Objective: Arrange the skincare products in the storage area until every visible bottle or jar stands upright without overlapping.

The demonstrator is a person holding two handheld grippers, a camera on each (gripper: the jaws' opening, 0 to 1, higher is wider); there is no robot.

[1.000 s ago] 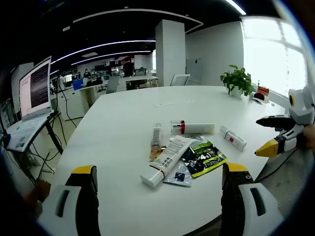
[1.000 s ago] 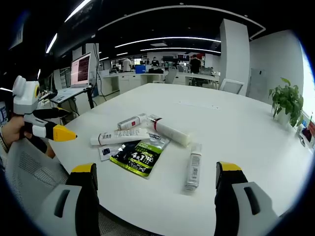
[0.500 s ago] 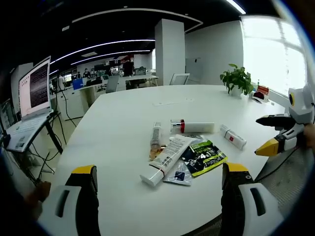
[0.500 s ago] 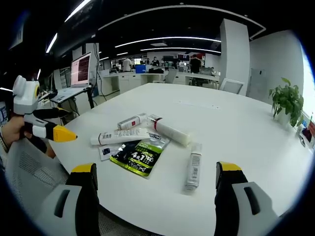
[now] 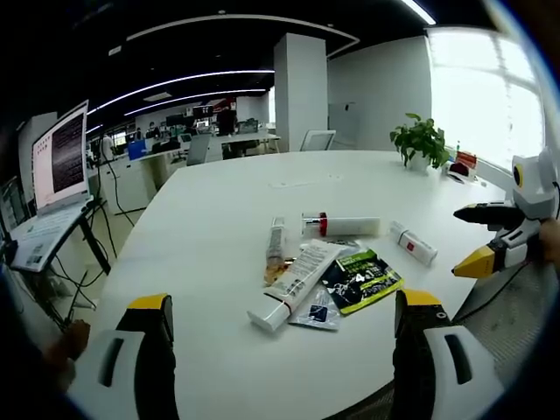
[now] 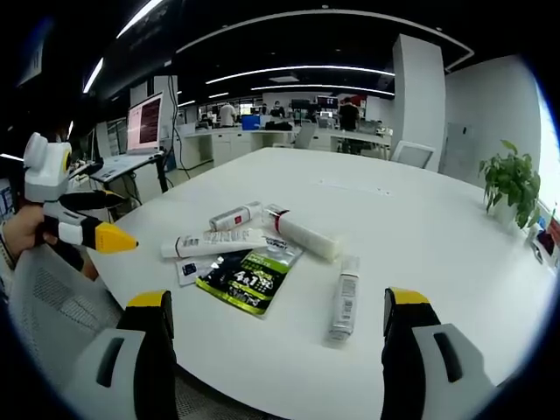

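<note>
Several skincare items lie flat in a loose pile on the white table [image 5: 219,201]. A long white tube [image 5: 293,284] [image 6: 214,242] rests partly on a green-black sachet [image 5: 360,280] [image 6: 248,277]. Behind them lie a white tube with a red band [image 5: 341,227] [image 6: 304,234], a slim tube [image 5: 276,241] [image 6: 344,298] and a small red-labelled tube [image 5: 413,244] [image 6: 234,216]. My left gripper [image 5: 282,300] [image 6: 118,219] hovers open at the table's near edge, holding nothing. My right gripper [image 6: 278,297] [image 5: 468,238] is open too, beside the pile, touching nothing.
A potted plant [image 5: 423,143] [image 6: 510,179] stands at the table's far side. A laptop [image 5: 57,175] [image 6: 144,122] sits on a stand off the table. A small clear sachet [image 5: 317,311] [image 6: 185,269] lies by the pile. Grey mesh chair backs [image 6: 44,297] border the near edge.
</note>
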